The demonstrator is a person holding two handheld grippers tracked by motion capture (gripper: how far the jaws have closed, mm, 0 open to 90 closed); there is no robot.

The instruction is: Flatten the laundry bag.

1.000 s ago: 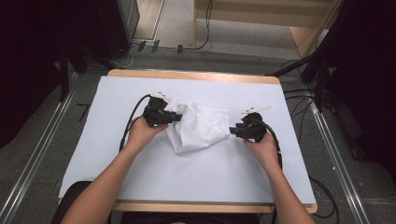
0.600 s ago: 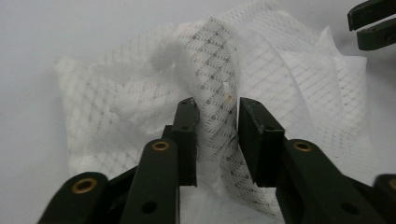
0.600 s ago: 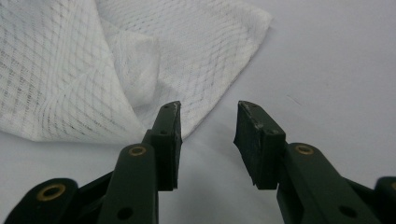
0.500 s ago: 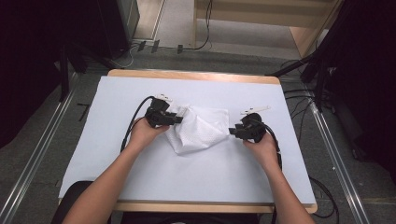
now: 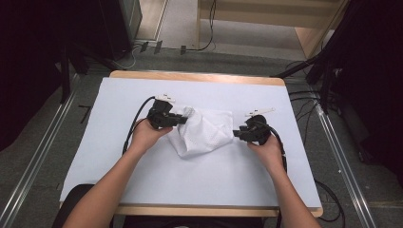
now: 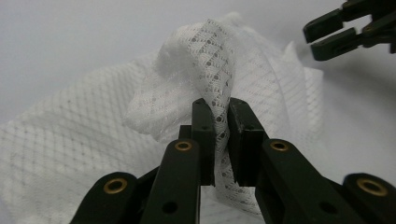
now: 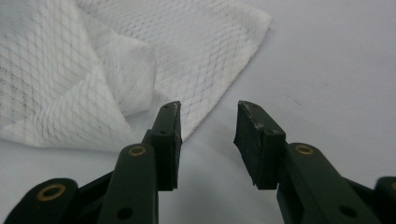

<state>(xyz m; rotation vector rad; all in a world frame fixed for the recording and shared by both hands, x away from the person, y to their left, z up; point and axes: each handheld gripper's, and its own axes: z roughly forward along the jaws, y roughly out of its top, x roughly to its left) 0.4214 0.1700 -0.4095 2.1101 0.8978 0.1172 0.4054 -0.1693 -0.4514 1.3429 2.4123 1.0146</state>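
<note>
Cloth: white mesh, crumpled, lying mid-tabletop between the two grippers.
Left gripper: fingers have just been closing and now pinch a raised fold of the cloth, which stands up above the tips.
Right gripper: fingers spread, nothing between them; a cloth corner lies just beside and ahead of the left-hand finger, bare tabletop ahead of the other.
Cable: loops behind the left gripper.
Surroundings: white sheet over a wooden top; metal rail and floor cables well apart from the fingers.
</note>
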